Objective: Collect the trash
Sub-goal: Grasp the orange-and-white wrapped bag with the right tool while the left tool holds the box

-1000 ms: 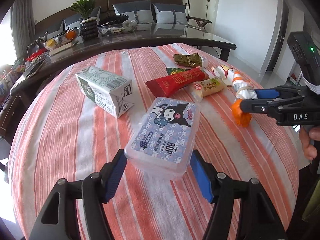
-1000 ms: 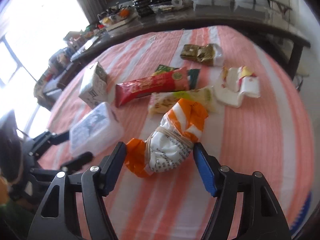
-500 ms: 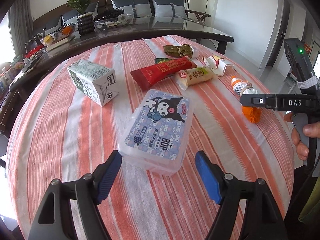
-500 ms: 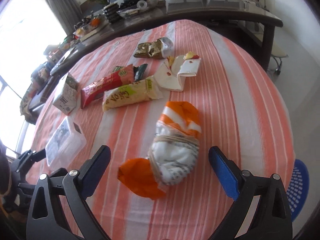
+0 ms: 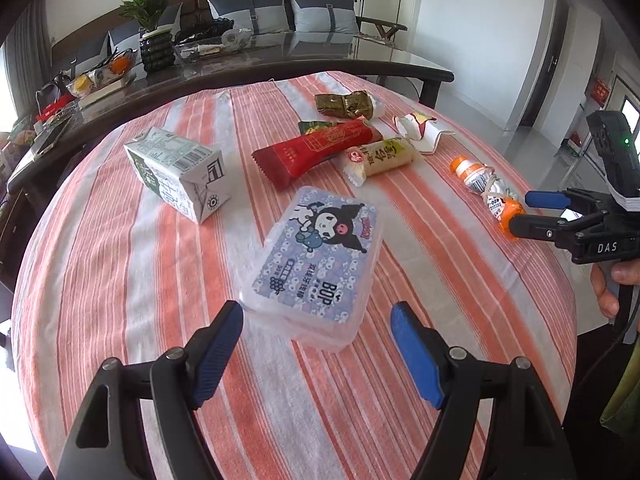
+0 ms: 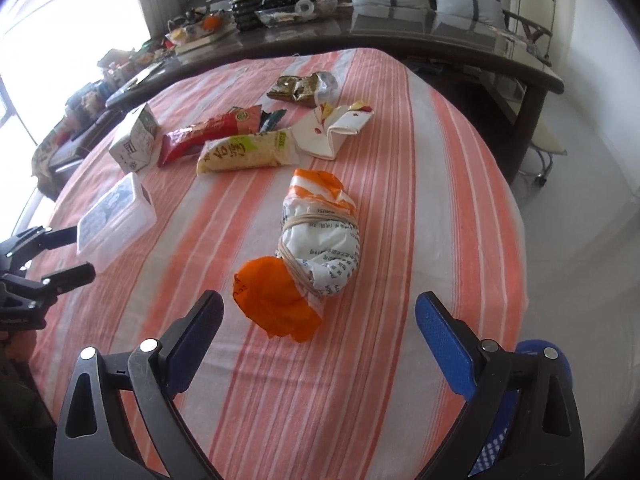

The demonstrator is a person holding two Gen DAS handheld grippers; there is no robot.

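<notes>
Trash lies on a round striped table (image 5: 120, 264). My left gripper (image 5: 320, 344) is open just short of a clear plastic box with a cartoon lid (image 5: 316, 256), also seen in the right wrist view (image 6: 116, 216). My right gripper (image 6: 320, 328) is open just short of a white and orange bundle tied with a rubber band (image 6: 316, 240); the bundle (image 5: 486, 190) and right gripper (image 5: 524, 212) show in the left wrist view. Farther off lie a milk carton (image 5: 180, 172), a red wrapper (image 5: 316, 148), a beige wrapper (image 5: 380, 158), a white paper wrapper (image 5: 420, 130) and a gold foil wrapper (image 5: 346, 105).
A blue perforated basket (image 6: 528, 392) stands on the floor below the table's right edge. A dark glass table (image 5: 256, 60) with a plant, fruit and clutter curves behind. A sofa with grey cushions is at the back.
Both grippers have pulled back from their items and opened wider. The plastic box and the tied bundle now lie on the table ahead of the fingertips.
</notes>
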